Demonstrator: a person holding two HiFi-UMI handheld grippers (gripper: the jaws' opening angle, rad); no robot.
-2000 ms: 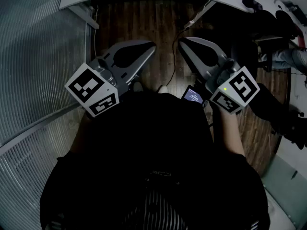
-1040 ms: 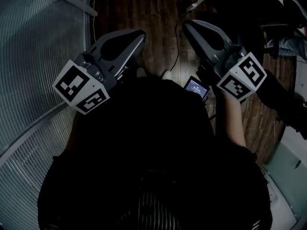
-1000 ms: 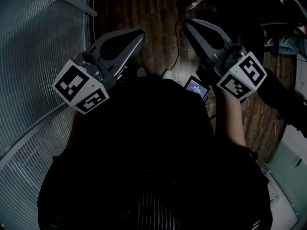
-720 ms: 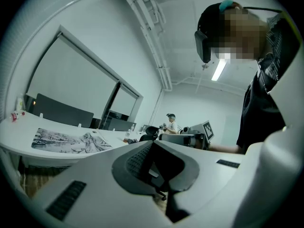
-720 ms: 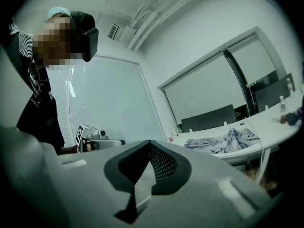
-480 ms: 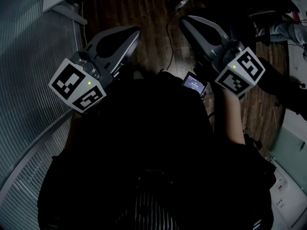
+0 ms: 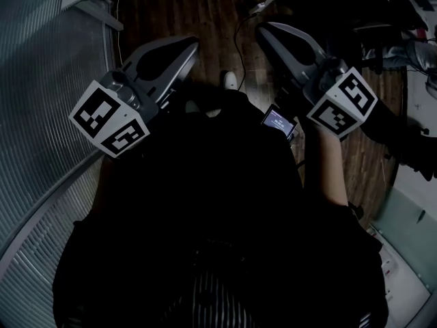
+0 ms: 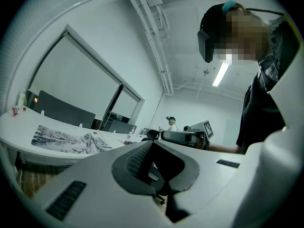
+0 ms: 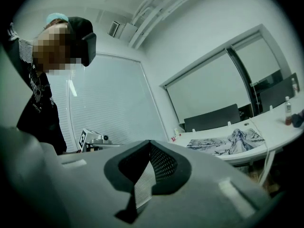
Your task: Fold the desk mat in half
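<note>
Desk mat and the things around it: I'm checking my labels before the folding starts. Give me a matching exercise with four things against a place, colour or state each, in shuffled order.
Things:
1 desk mat
2 right gripper
3 small screen
4 floor

Place, colour or state:
A dark wood planks
B lying spread on the white table
C jaws shut, nothing between them
D lit up

Pairs: 1-B, 2-C, 3-D, 4-A.
</note>
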